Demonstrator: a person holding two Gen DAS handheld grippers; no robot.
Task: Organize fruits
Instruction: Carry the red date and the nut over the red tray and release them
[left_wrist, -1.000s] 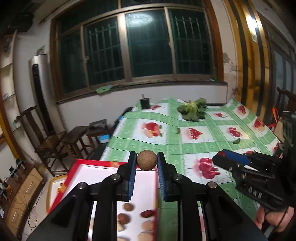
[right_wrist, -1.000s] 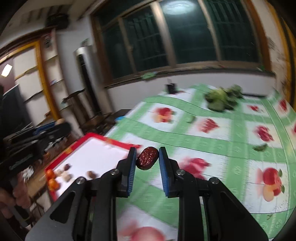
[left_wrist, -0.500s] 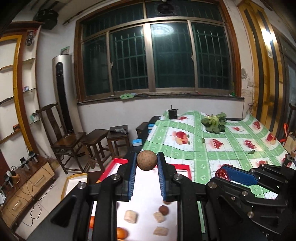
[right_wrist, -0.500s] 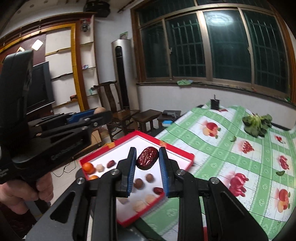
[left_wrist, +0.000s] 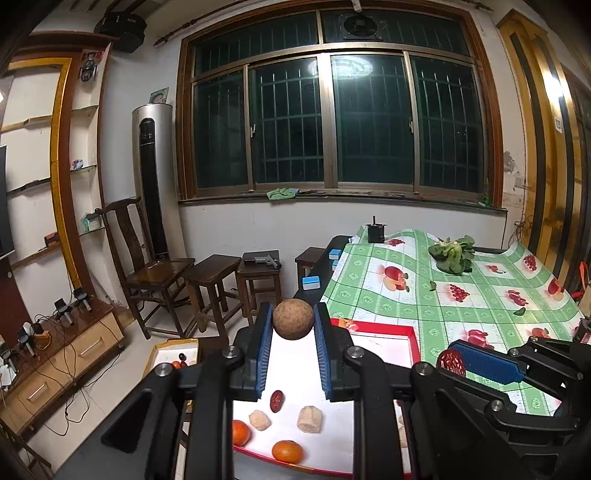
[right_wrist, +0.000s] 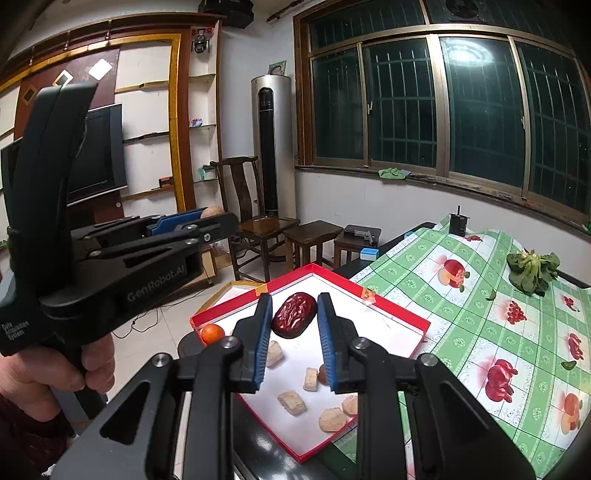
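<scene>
My left gripper (left_wrist: 293, 325) is shut on a round brown fruit (left_wrist: 293, 319), held above the red-rimmed white tray (left_wrist: 412, 341). My right gripper (right_wrist: 294, 315) is shut on a dark red date (right_wrist: 294, 315), also above the tray (right_wrist: 391, 312). The tray holds small oranges (left_wrist: 287, 451), a red date (left_wrist: 276, 400) and several pale fruit pieces (right_wrist: 291, 402). In the left wrist view the right gripper (left_wrist: 452, 362) is at the lower right. In the right wrist view the left gripper (right_wrist: 210, 214) is at the left.
The tray sits at the near end of a table with a green fruit-print cloth (right_wrist: 480, 332). Leafy greens (right_wrist: 532, 271) and a black cup (right_wrist: 459, 223) are at the far end. Wooden stools (left_wrist: 214, 280), a chair (left_wrist: 147, 266) and a second box on the floor (left_wrist: 173, 356) are to the left.
Both grippers have pulled back and risen, still holding their fruits. The tray now shows lower and more fully in both views.
</scene>
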